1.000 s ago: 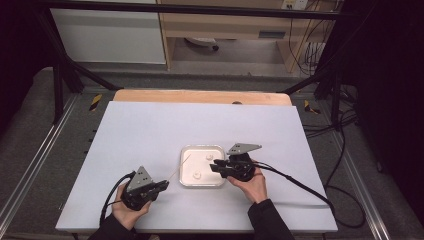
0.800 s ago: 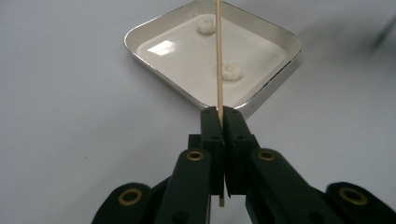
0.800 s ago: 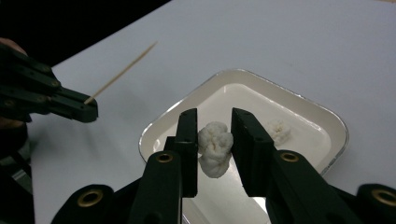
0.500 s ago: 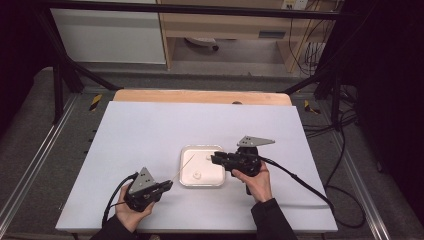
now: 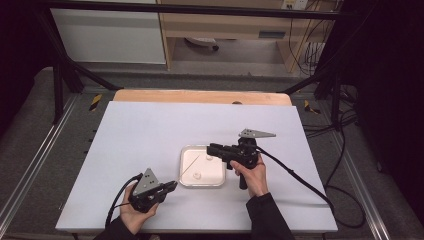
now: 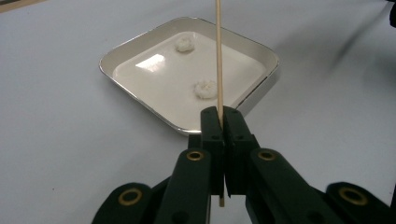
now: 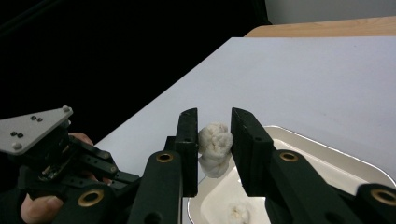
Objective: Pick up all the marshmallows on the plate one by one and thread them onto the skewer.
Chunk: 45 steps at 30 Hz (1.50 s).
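White food pieces and a thin wooden skewer are handled over a square tray on the bench.

One white lump [image 7: 215, 140] is clamped between the jaws of the right hand-held gripper [image 5: 216, 149] and is held above the white tray [image 5: 186, 184] (two more pieces [image 6: 205, 88] are left lying in it). The wooden skewer [image 6: 218, 56] is pinched upright by the closed jaws of the left hand-held gripper [image 6: 219, 116], just beside the tray's near rim, on the pale bench [image 5: 150, 130].
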Each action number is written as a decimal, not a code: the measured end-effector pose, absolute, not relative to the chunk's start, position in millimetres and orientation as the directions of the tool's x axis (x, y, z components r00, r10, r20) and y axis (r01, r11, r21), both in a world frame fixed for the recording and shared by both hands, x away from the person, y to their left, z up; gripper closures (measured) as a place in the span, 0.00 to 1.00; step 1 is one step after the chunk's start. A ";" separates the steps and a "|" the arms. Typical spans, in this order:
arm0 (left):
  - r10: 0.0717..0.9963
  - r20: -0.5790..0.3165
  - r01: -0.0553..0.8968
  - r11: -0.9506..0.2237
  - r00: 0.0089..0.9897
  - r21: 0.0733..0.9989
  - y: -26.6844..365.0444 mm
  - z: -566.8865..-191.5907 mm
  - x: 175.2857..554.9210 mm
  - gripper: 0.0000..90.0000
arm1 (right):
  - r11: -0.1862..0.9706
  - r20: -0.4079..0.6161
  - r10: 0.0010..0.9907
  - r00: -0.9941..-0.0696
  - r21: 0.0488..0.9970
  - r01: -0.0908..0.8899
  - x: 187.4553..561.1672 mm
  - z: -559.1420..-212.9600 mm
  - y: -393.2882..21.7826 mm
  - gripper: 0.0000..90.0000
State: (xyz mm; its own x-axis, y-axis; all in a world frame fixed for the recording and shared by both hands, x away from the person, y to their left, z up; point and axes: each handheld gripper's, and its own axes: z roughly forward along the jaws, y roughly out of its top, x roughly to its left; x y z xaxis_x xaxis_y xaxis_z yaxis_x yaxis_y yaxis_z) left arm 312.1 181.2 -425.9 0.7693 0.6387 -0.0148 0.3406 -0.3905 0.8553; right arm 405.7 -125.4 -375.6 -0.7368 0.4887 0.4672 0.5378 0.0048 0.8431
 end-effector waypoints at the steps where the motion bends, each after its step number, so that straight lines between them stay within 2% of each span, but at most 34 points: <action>1: 0.638 -0.013 0.339 -0.392 0.770 0.855 181.1 -425.5 312.2 0.98 | 0.000 0.475 0.483 -0.736 0.840 0.542 406.5 -375.8 -124.1 0.81; 29: 0.627 -0.005 0.320 -0.390 0.779 0.863 176.1 -427.0 309.7 0.98 | -0.028 0.566 0.382 -0.731 0.798 0.603 406.6 -386.4 -114.1 0.84; 45: 0.649 -0.031 0.345 -0.363 0.760 0.866 172.4 -430.5 308.5 0.99 | -0.064 0.573 0.372 -0.730 0.801 0.596 399.4 -395.0 -106.0 0.87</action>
